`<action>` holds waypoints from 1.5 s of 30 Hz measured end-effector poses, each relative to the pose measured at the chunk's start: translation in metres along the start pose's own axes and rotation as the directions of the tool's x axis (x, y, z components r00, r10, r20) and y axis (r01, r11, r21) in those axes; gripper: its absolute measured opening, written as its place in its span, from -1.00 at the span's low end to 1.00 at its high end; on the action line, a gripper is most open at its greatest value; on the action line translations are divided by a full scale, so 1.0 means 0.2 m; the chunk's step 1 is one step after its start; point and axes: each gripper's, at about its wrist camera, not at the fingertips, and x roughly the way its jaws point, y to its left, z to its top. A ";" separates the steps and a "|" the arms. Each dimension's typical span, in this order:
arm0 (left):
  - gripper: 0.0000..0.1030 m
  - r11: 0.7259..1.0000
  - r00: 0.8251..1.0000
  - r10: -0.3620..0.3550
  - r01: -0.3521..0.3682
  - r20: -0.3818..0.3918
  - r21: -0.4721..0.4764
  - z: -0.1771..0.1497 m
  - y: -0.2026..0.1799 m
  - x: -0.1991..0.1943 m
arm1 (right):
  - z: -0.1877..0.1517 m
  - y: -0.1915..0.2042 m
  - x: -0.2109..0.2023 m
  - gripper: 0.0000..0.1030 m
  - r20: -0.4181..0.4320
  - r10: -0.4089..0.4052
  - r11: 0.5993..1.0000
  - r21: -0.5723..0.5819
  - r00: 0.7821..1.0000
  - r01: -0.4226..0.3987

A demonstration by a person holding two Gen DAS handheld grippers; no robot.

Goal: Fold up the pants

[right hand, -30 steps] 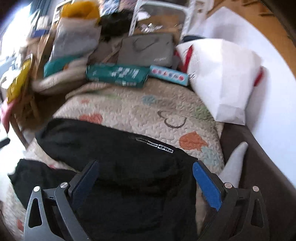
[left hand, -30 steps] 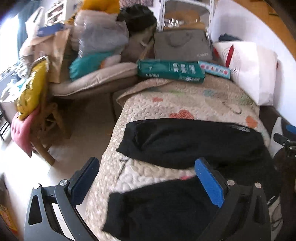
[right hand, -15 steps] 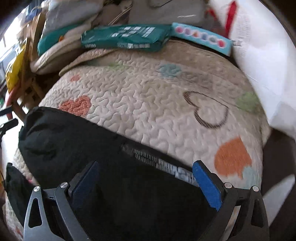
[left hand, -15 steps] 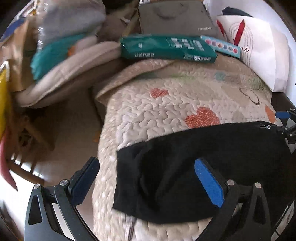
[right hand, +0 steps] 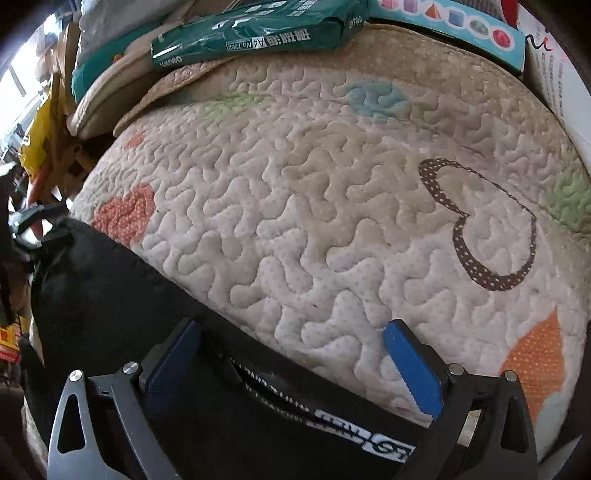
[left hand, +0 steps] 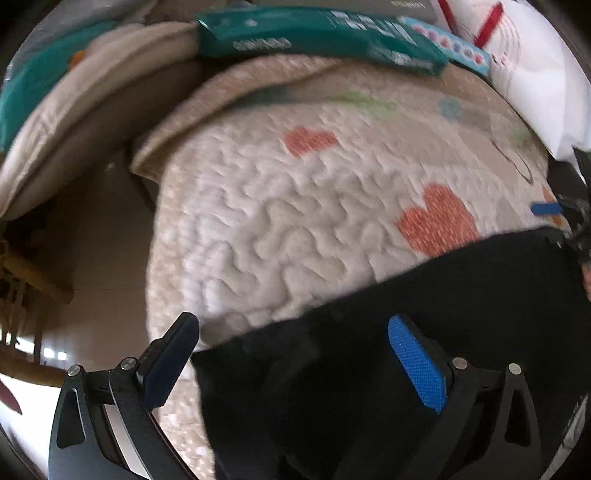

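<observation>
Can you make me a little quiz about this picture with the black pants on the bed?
1. True or false: both grippers are open.
2. What colour is the packet lying at the far end of the quilt?
A. green
B. purple
C. silver
3. Fill in: the right gripper sits over the edge of the pants that carries a white ____.

Key:
1. True. The left gripper and the right one both have their jaws wide apart, with nothing pinched.
2. A.
3. Label.
</observation>
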 end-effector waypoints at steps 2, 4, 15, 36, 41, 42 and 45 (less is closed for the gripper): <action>0.85 1.000 1.000 -0.006 0.006 0.007 0.007 0.00 -0.01 -0.01 | 0.00 0.01 0.00 0.99 0.000 -0.005 1.000 -0.016 1.000 0.005; 0.68 1.000 1.000 -0.018 0.018 0.008 -0.001 0.00 0.00 -0.02 | 0.01 0.03 0.00 0.98 -0.004 -0.004 1.000 -0.028 1.000 0.003; -0.62 0.999 0.999 0.020 -0.021 0.030 0.047 0.02 -0.05 -0.07 | -0.02 0.21 0.08 0.88 -0.025 -0.032 0.984 -0.175 0.999 0.027; -0.72 0.962 0.962 0.194 -0.225 0.191 0.152 -0.07 -0.34 -0.47 | -0.15 0.38 -0.27 -0.49 0.062 -0.087 0.983 -0.157 0.994 0.096; -0.72 0.956 0.948 0.205 -0.248 0.244 0.160 -0.17 -0.42 -0.62 | -0.27 0.46 -0.38 -0.49 0.070 -0.120 0.975 -0.178 0.990 0.131; -0.72 0.958 0.945 0.201 -0.245 0.256 0.152 -0.20 -0.44 -0.67 | -0.29 0.47 -0.40 -0.49 0.069 -0.126 0.974 -0.180 0.990 0.136; -0.72 0.962 0.939 0.196 -0.240 0.283 0.129 -0.28 -0.47 -0.76 | -0.38 0.52 -0.46 -0.49 0.072 -0.140 0.969 -0.193 0.988 0.151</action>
